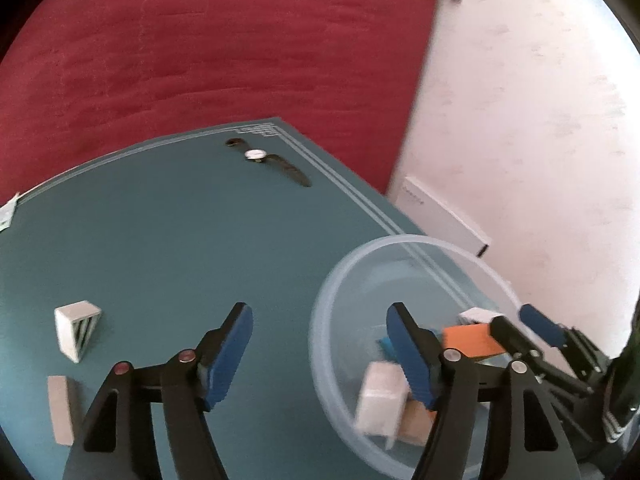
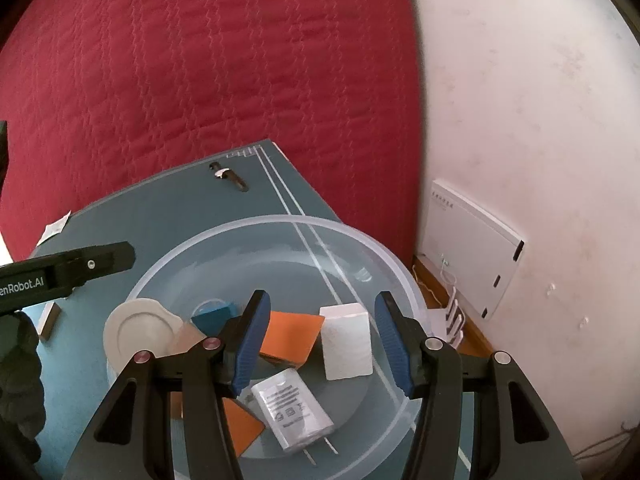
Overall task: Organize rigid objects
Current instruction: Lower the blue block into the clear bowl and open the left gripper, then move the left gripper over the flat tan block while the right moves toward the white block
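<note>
A clear plastic bowl (image 2: 360,244) (image 1: 340,272) stands at the right of the teal table (image 1: 180,232). In it lie an orange block (image 2: 290,334), a white card block (image 2: 346,340), a white plug adapter (image 2: 292,416), a teal block (image 2: 212,314) and a round white lid (image 2: 136,330). My right gripper (image 2: 320,344) is open and empty over the bowl. My left gripper (image 1: 320,356) is open and empty, straddling the bowl's left rim. On the table lie a wristwatch (image 1: 268,160), a white triangular piece (image 1: 76,330) and a grey bar (image 1: 60,410).
A red quilted bed (image 2: 200,80) lies beyond the table. A pale wall (image 2: 520,120) with a white panel (image 2: 472,248) is on the right. A small white packet (image 2: 54,230) sits at the table's left edge. The left gripper's body (image 2: 68,268) shows at the right view's left.
</note>
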